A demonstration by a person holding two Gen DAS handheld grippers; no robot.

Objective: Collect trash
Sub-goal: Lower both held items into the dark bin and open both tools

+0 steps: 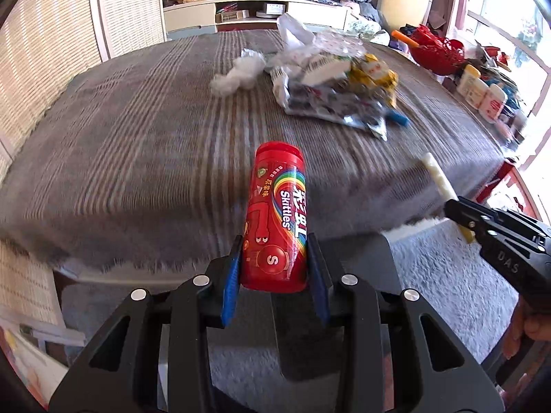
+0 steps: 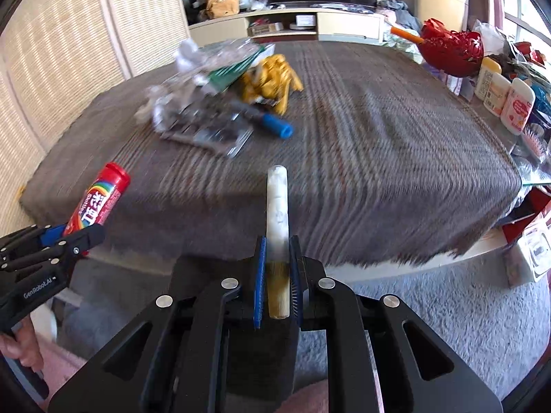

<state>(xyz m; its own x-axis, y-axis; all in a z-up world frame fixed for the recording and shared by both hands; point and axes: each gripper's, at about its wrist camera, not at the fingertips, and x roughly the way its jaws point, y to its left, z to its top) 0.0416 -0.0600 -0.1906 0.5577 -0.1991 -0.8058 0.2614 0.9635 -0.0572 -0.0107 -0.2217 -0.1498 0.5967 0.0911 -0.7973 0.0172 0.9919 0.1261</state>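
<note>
My left gripper is shut on a red Skittles tube, held above the near edge of the table; the tube also shows in the right wrist view. My right gripper is shut on a thin white tube with a yellowish base, also held off the table; the white tube shows at the right of the left wrist view. A pile of wrappers lies on the grey striped cloth: clear and silver plastic, a yellow wrapper, crumpled white tissue and a blue cylinder.
A red basket and white bottles stand along the table's right edge. A low TV cabinet is behind the table. A woven screen stands at the left. Pale carpet lies below the table edge.
</note>
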